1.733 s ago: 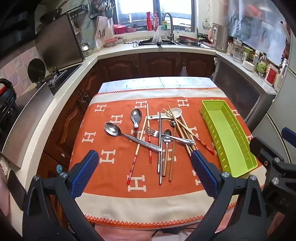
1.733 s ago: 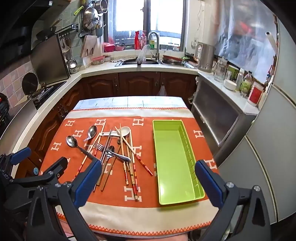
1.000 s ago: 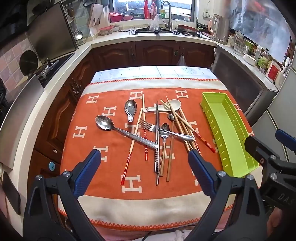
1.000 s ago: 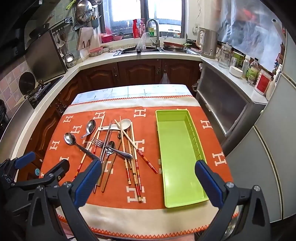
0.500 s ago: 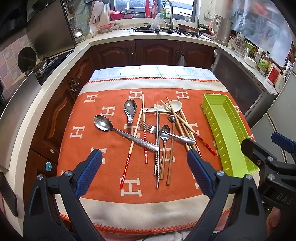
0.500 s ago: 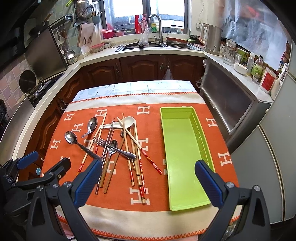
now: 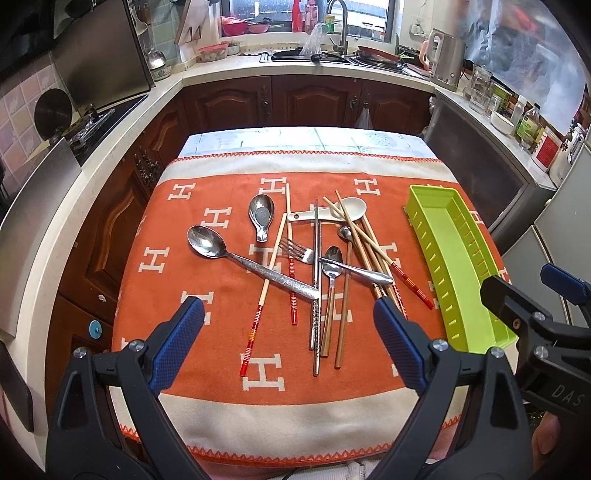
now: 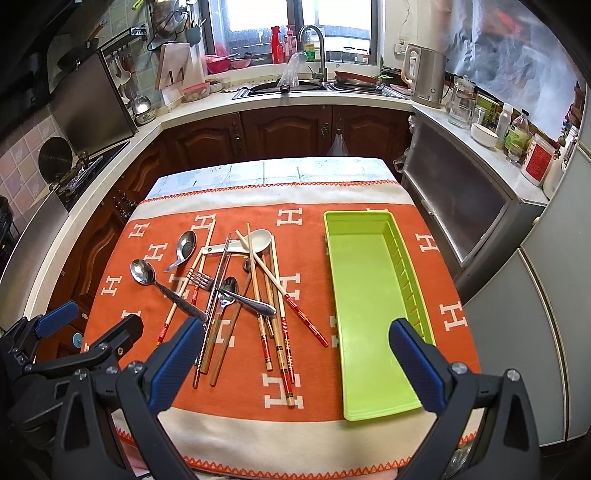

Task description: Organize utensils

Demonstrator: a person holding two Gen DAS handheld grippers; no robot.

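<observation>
Both the left gripper [image 7: 288, 334] and the right gripper [image 8: 295, 354] hang spread wide and empty above the near edge of the orange cloth [image 7: 221, 291]. On it, a crossed heap of wooden chopsticks [image 8: 275, 314] and polished steel spoons [image 7: 255, 264] lies left of the empty lime-green plastic tray [image 8: 369, 295]. These pieces look light, stiff and slippery, so I judge a pinch across a free handle end safest.

Daylight pours in through the window [image 8: 295, 26] behind the sink, blown out white. The orange cloth [image 7: 221, 295] is evenly lit and sharp, with soft shadows. Fisheye bending curves the cabinets, and the corners go black.
</observation>
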